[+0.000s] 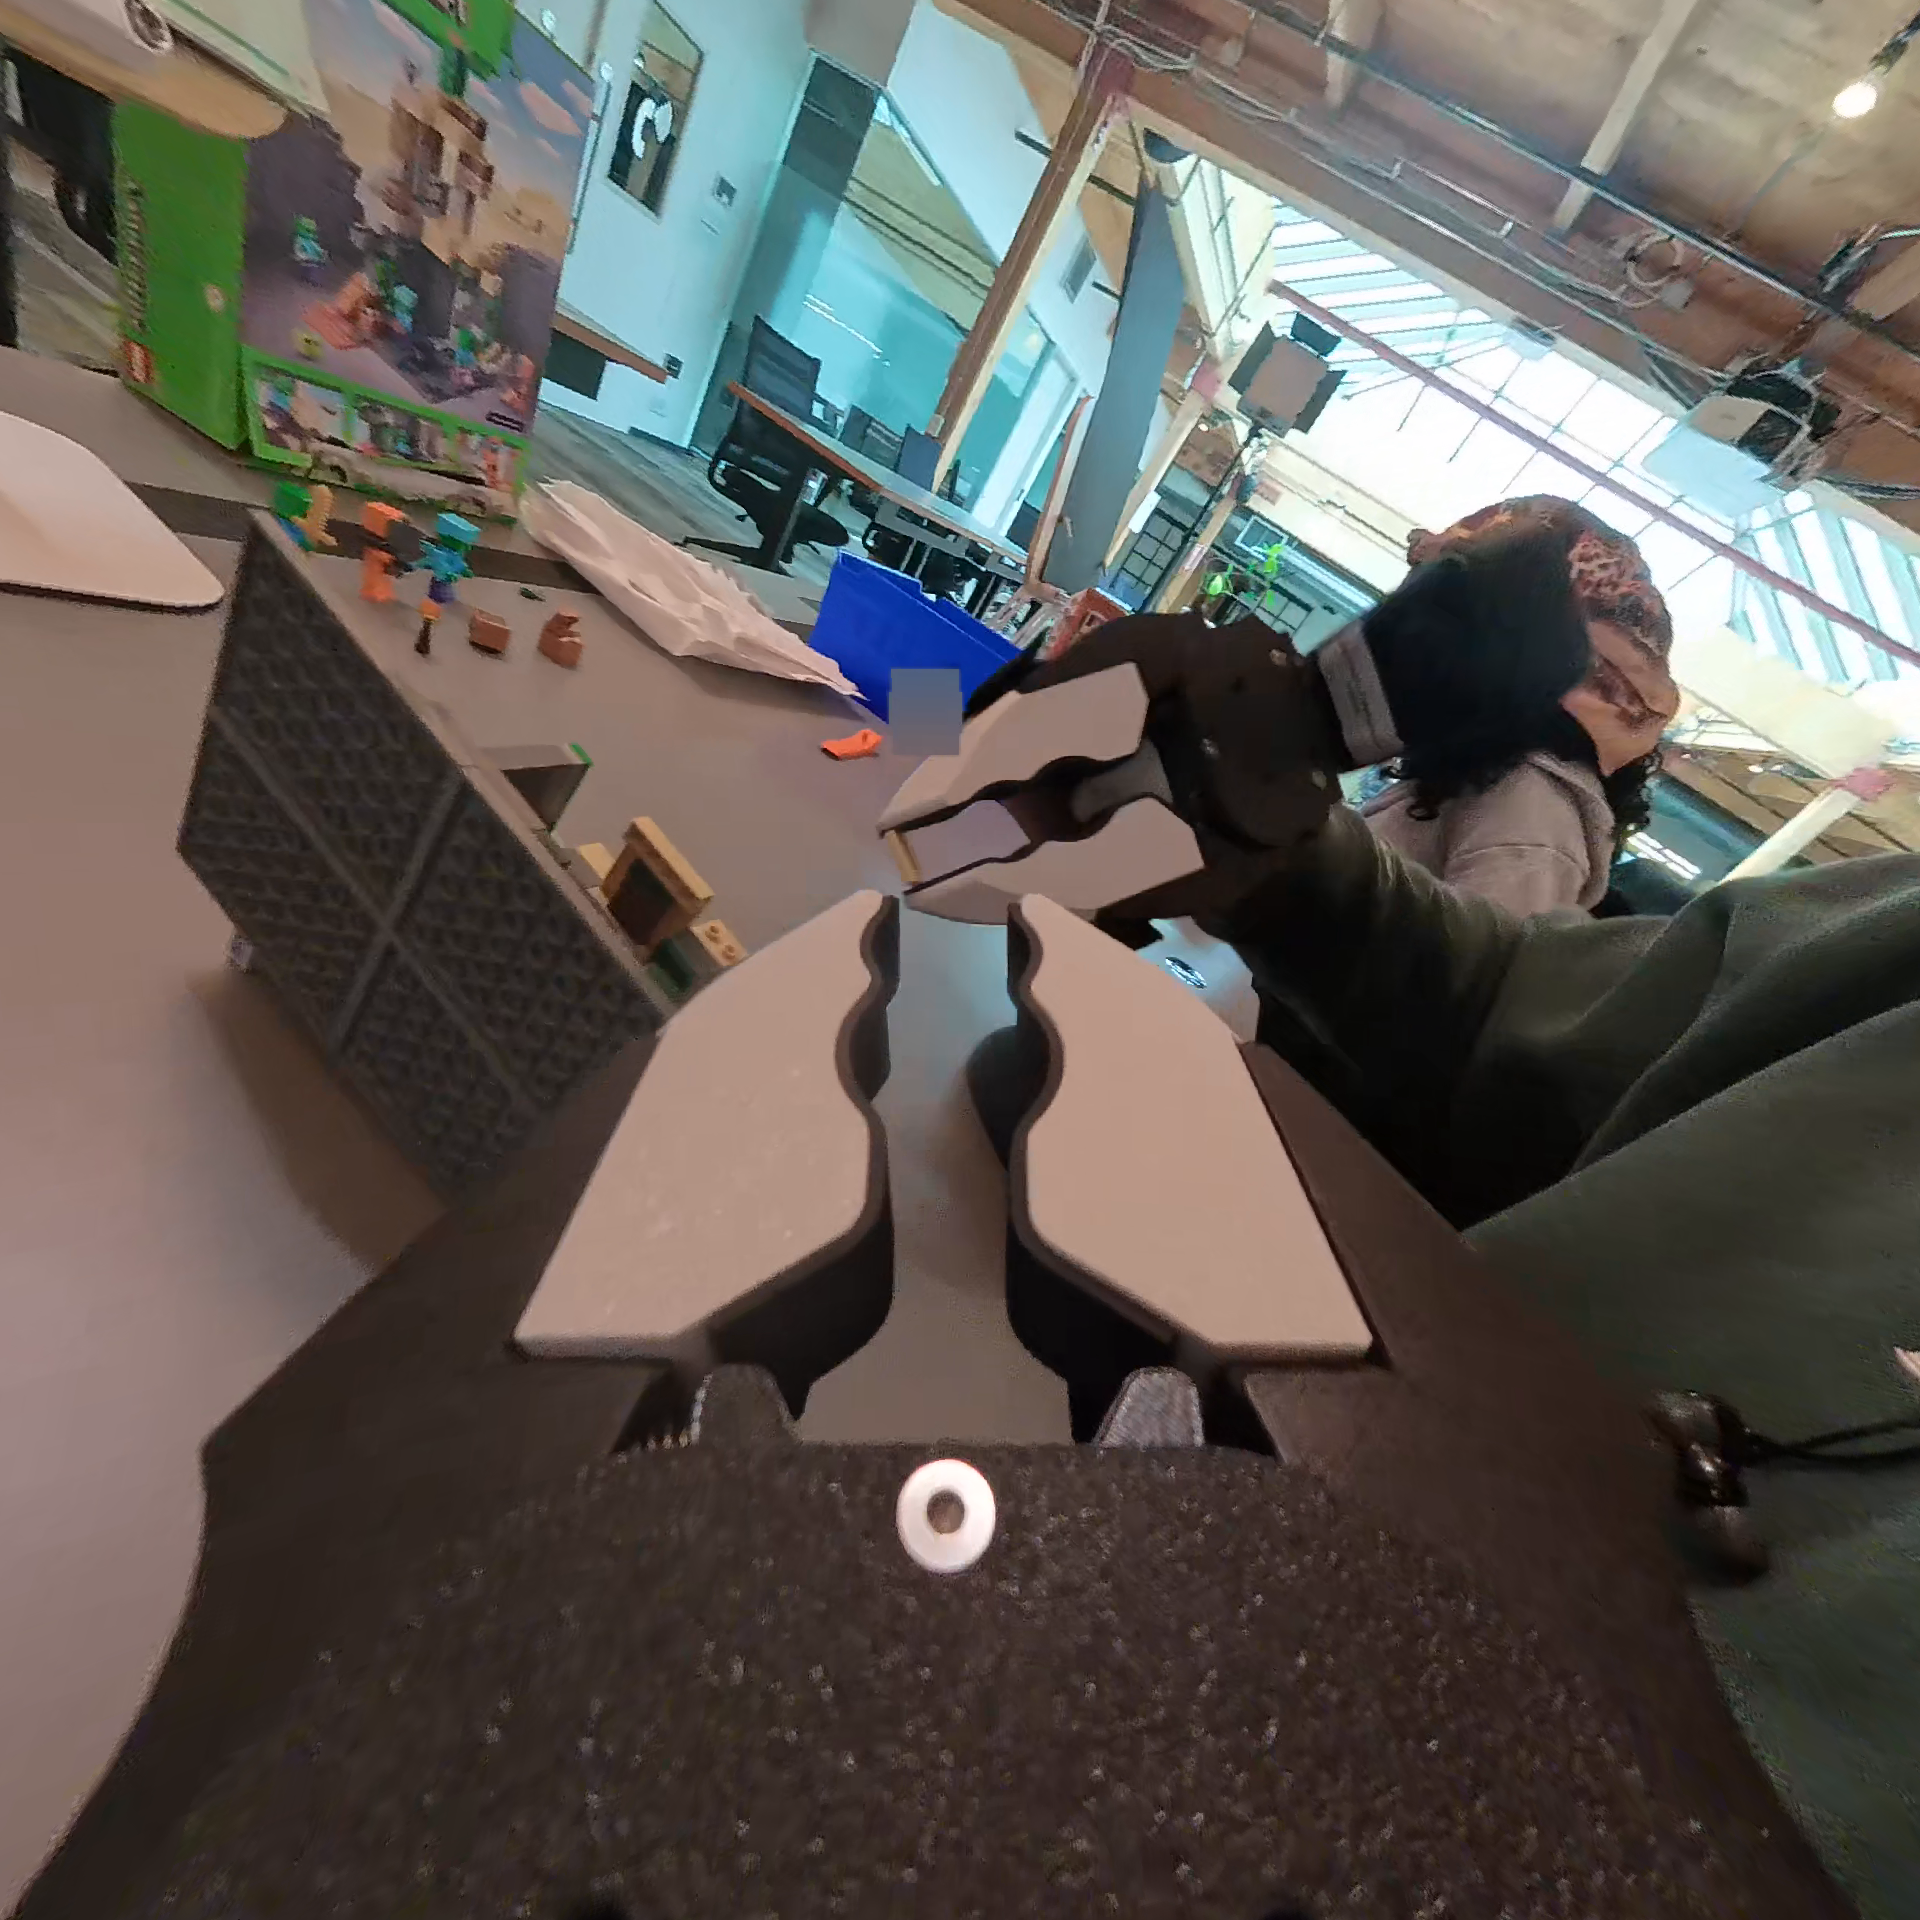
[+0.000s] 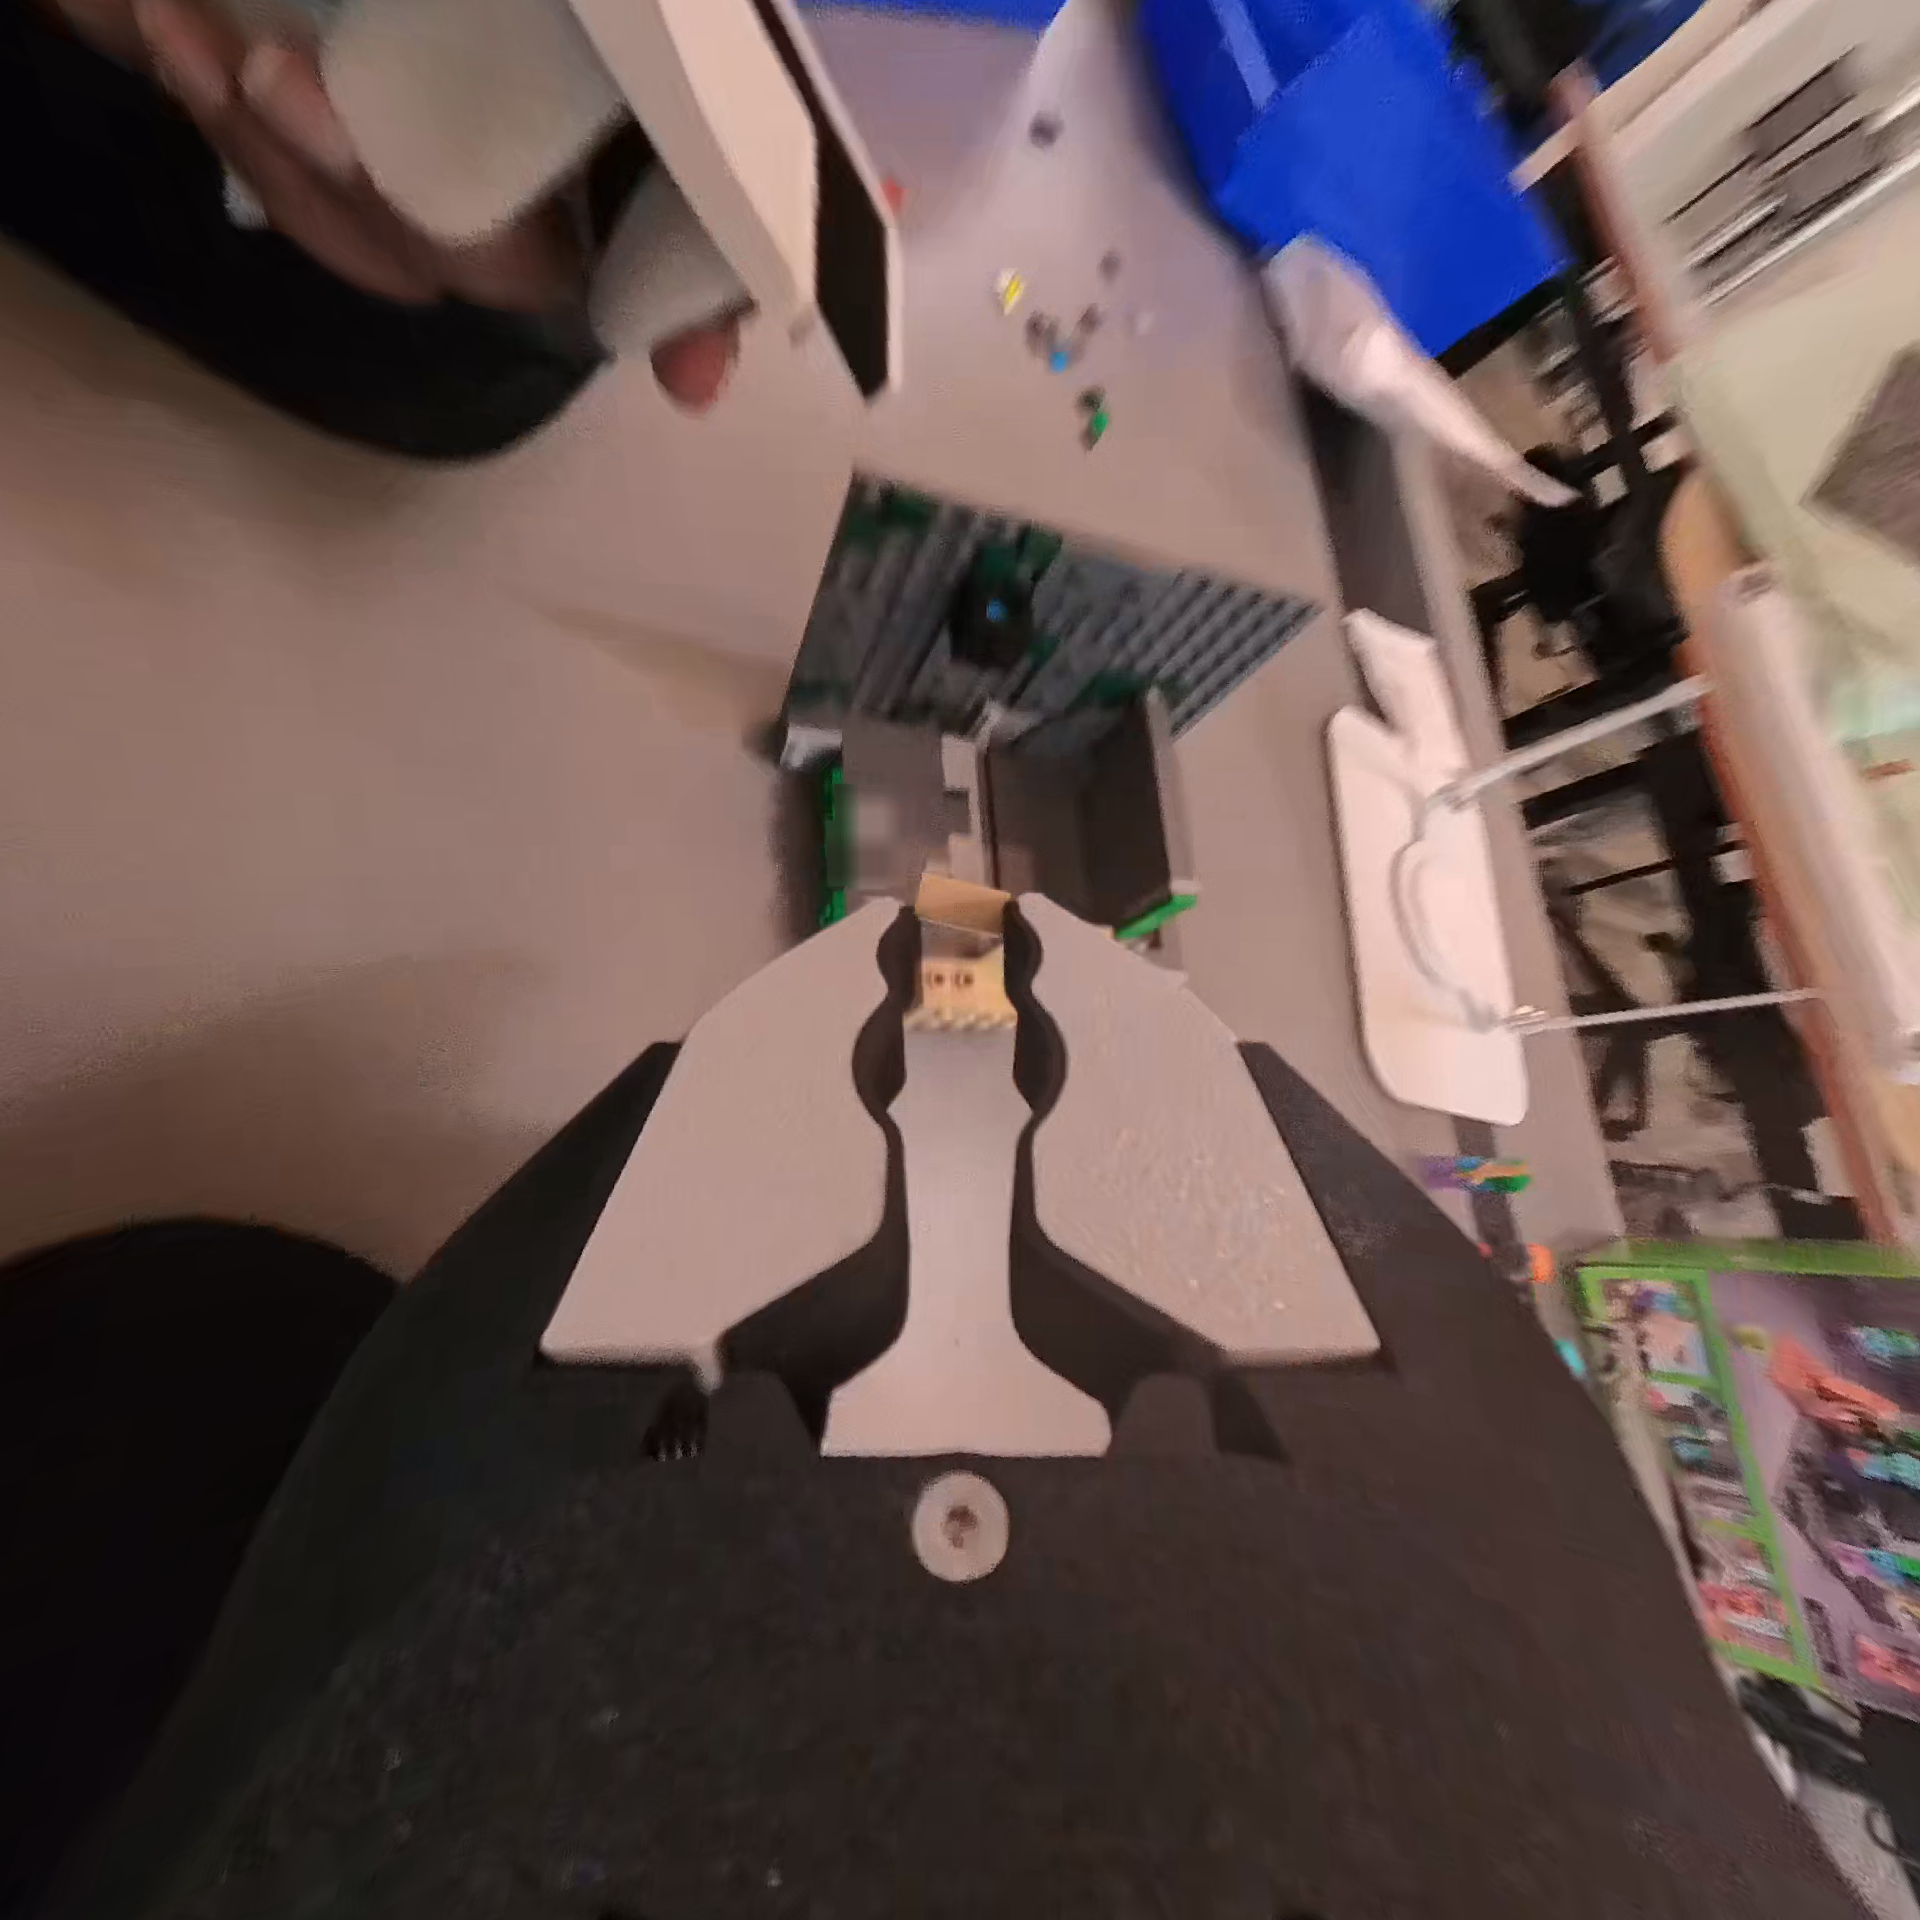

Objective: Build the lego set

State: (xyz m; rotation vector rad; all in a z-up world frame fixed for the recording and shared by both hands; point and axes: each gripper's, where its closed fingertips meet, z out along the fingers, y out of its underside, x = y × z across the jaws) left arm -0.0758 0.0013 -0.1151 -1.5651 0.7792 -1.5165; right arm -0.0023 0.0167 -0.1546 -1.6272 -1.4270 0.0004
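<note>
Now: left tongs (image 1: pixel 945 914) empty, jaws parted, nothing between. Dark grey lego build (image 1: pixel 416 894) at 10 o'clock on grey surface (image 1: pixel 125 1091), baseplate tilted up, tan-brown blocks on it. Right tongs (image 1: pixel 902 857) at 12 o'clock, pinched on small tan brick (image 2: pixel 961 909). Judgement: brace build with left, line studs squarely, press gently, release after seating.

The lego build (image 1: pixel 416 894) stood on the table (image 1: pixel 125 1091), with loose figures (image 1: pixel 405 551) behind it and the set's box (image 1: pixel 353 260) farther back. A crumpled bag (image 1: pixel 675 592) lay right of the figures, a bin (image 1: pixel 904 623) beyond it. The right gripper (image 1: pixel 902 857) hung before the left gripper (image 1: pixel 940 904), just right of the build, a small brick (image 2: pixel 961 904) between its tips.
</note>
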